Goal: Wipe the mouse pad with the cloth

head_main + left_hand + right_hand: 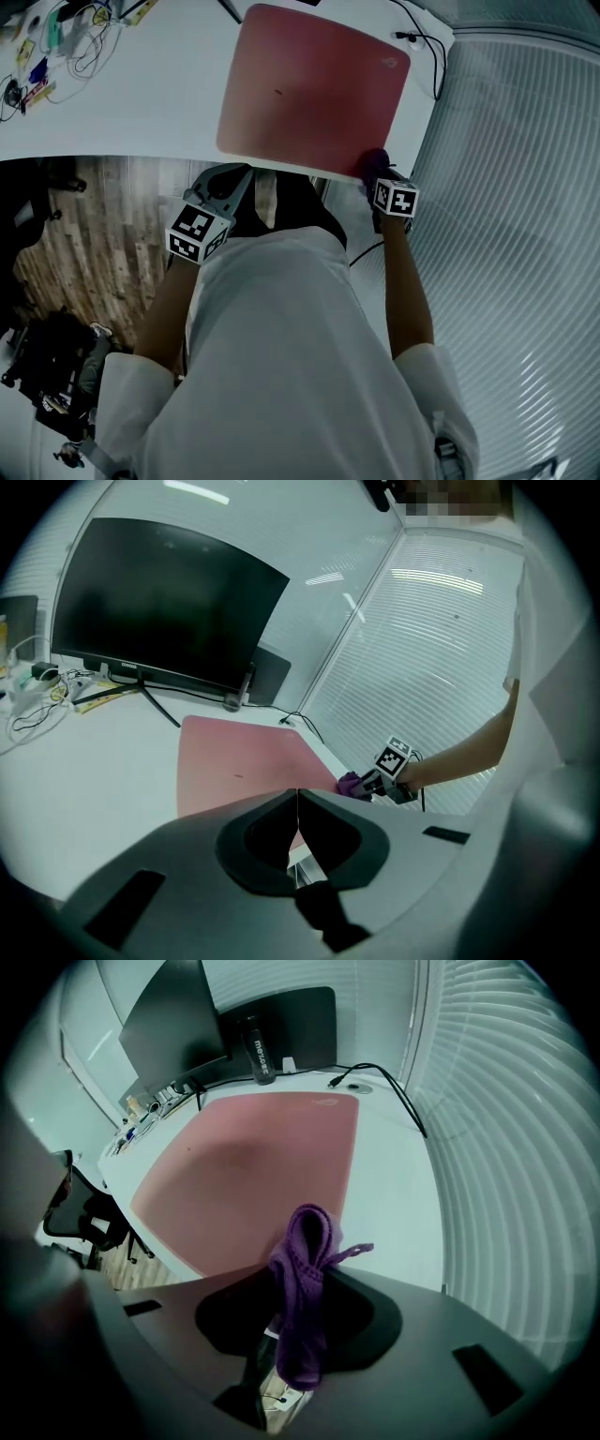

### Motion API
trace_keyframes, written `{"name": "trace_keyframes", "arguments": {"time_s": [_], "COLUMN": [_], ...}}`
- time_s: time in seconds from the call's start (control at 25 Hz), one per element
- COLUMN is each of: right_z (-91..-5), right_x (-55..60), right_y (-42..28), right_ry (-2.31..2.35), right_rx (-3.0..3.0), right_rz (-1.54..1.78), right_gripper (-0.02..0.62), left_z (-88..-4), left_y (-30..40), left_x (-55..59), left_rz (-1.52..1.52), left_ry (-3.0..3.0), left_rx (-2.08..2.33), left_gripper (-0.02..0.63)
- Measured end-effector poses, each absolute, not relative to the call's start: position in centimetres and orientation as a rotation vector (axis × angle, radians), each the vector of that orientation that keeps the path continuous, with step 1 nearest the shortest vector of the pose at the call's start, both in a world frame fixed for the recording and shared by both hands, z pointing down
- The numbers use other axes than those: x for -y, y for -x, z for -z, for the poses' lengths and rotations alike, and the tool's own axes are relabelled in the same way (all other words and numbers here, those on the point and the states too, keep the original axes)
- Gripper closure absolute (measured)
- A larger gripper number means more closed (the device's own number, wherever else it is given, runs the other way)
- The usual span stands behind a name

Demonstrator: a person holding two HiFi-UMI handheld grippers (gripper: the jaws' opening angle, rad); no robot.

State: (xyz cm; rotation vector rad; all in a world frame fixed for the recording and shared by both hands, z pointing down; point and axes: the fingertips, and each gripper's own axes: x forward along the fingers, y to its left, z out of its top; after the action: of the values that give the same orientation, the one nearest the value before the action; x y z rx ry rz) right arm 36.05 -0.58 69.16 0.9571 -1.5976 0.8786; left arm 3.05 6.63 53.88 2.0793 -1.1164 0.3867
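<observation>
Desk: lies ahead of you, with the mouse pad on its right part, the pad's near edge along the desk's front edge. Left of the pad: bare desk, then a tangle of cables at the far left. Behind the pad: a monitor on its stand, and a bottle just beside the stand. A cable runs off the desk's rear right corner. Blinds: to the right of the desk. Your right gripper: at the pad's near right corner, with the cloth between its jaws. Your left gripper: before the desk's front edge, below the pad's near left corner, over the floor. A chair: left, before the desk.
</observation>
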Motion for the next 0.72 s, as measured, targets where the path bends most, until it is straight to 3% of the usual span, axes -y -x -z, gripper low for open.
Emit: {"name": "trace_keyframes", "arguments": {"time_s": [0.72], "right_z": [-69.6], "right_x": [-1.2], "right_y": [-25.0], "right_ry": [-0.865], "right_rx": [1.722], "right_rz": [-0.807], "right_gripper": [0.463], "left_z": [-53.8], "left_y": [2.1], "left_x": [-9.5], "left_rz": [-0.343], "left_ry": [-2.056], "left_rx": [1.179], "left_gripper": [0.588]}}
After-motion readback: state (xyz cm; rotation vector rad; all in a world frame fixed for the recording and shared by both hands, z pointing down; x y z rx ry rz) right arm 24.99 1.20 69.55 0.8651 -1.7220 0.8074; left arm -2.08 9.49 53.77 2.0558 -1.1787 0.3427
